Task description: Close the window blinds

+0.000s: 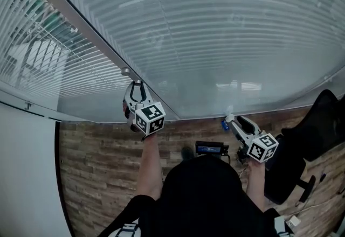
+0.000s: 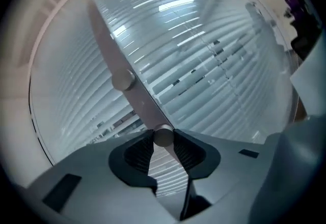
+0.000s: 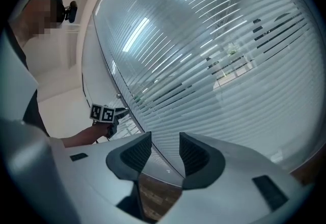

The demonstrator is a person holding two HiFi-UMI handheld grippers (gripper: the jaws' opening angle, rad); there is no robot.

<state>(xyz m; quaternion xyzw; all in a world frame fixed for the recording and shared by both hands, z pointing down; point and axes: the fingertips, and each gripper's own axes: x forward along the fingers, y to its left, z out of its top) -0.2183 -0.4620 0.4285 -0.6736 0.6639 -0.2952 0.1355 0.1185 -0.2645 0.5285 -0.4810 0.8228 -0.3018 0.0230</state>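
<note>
White slatted blinds (image 1: 215, 42) hang behind a glass wall, split by a slanting grey mullion (image 1: 81, 20). The mullion carries two small round metal knobs. The upper knob (image 2: 122, 81) stands free. My left gripper (image 1: 136, 86) is at the mullion, and its dark pads (image 2: 137, 152) press on both sides of the lower knob (image 2: 163, 136). In the right gripper view the left gripper (image 3: 119, 112) shows far off by the same post. My right gripper (image 1: 230, 119) is held near the glass's bottom edge. Its jaws (image 3: 165, 141) stand apart with nothing between them.
The blinds in the left pane (image 1: 38, 53) have wider gaps, with the outside showing through. A black office chair (image 1: 307, 139) stands at the right. The floor (image 1: 97, 166) has a brick pattern, and a white panel (image 1: 27, 176) runs along the left.
</note>
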